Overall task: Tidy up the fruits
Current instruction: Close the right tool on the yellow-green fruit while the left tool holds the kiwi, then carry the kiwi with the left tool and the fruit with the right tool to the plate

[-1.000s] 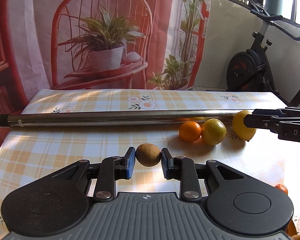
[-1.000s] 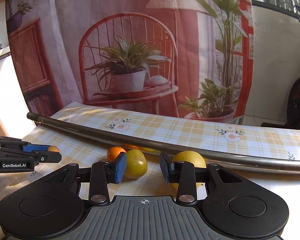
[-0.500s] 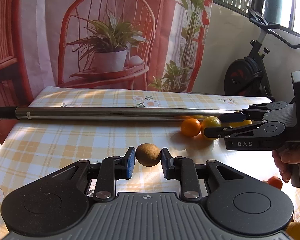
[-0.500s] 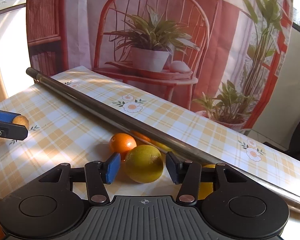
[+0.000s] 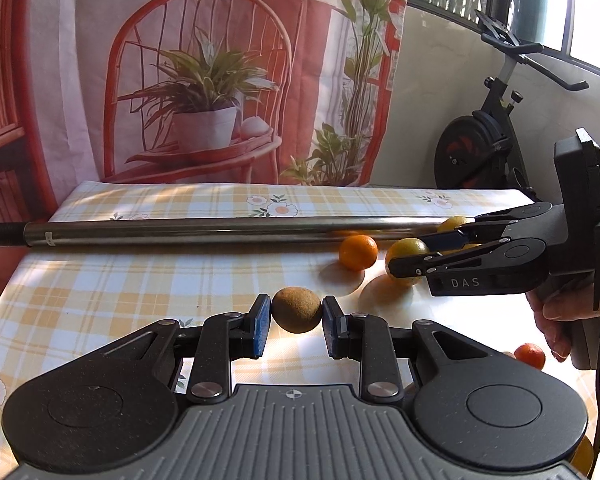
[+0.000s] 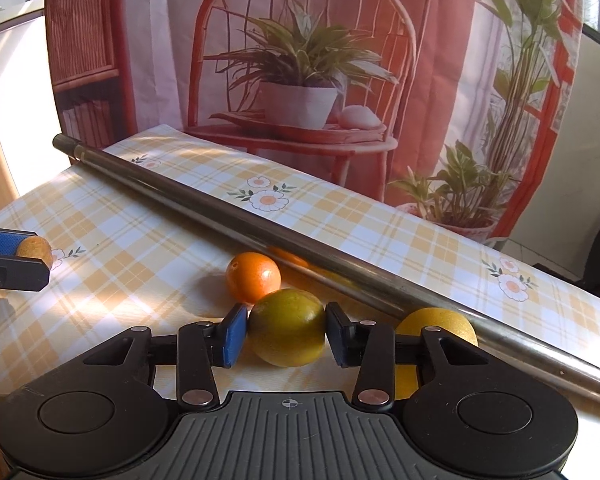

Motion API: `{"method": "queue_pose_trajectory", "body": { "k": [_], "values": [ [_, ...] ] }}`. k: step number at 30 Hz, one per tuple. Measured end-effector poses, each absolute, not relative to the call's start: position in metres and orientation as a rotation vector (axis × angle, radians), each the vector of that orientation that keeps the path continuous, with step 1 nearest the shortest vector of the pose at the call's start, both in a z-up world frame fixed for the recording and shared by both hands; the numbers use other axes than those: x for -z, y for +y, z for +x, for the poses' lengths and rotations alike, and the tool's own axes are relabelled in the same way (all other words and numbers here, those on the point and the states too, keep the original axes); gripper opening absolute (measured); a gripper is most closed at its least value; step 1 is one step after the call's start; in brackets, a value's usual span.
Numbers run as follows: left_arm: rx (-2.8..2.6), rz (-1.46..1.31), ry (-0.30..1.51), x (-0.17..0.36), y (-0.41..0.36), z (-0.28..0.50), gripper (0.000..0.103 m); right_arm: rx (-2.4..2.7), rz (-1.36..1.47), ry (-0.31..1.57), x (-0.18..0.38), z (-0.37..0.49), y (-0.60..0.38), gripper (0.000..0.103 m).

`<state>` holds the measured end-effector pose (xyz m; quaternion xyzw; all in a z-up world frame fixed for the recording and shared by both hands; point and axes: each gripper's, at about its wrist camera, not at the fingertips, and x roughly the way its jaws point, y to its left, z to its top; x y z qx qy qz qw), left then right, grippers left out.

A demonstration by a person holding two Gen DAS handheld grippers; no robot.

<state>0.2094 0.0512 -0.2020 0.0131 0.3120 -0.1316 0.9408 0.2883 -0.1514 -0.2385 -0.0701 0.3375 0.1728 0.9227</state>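
My left gripper [image 5: 296, 314] is shut on a small brown round fruit [image 5: 296, 309], held just above the checked tablecloth [image 5: 120, 292]. My right gripper [image 6: 286, 334] has both pads against a yellow-green citrus [image 6: 286, 326] that rests on the cloth. In the left wrist view that gripper [image 5: 414, 254] comes in from the right, held by a hand [image 5: 556, 312]. An orange [image 6: 253, 276] lies just left of and behind the citrus. A yellow lemon [image 6: 436, 322] lies to its right, partly hidden by my right finger.
A long metal pole [image 5: 220, 230] lies across the table behind the fruits. A small tangerine [image 5: 531, 355] sits near the right front edge. A printed curtain hangs behind the table, and an exercise bike [image 5: 484, 152] stands at the right.
My right gripper has swung left from the lemon to the yellow-green citrus and narrowed onto it. My left gripper keeps its hold on the brown fruit.
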Motion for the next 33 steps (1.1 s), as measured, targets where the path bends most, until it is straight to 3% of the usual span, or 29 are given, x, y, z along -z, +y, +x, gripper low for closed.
{"method": "queue_pose_trajectory", "body": {
  "k": [21, 33],
  "values": [
    [0.275, 0.004, 0.646, 0.2, 0.054, 0.191, 0.029, -0.333, -0.099, 0.756, 0.243, 0.272, -0.151, 0.04],
    [0.306, 0.005, 0.627, 0.191, 0.051, 0.166, 0.029, -0.366, 0.031, 0.661, 0.205, 0.214, -0.163, 0.04]
  ]
}}
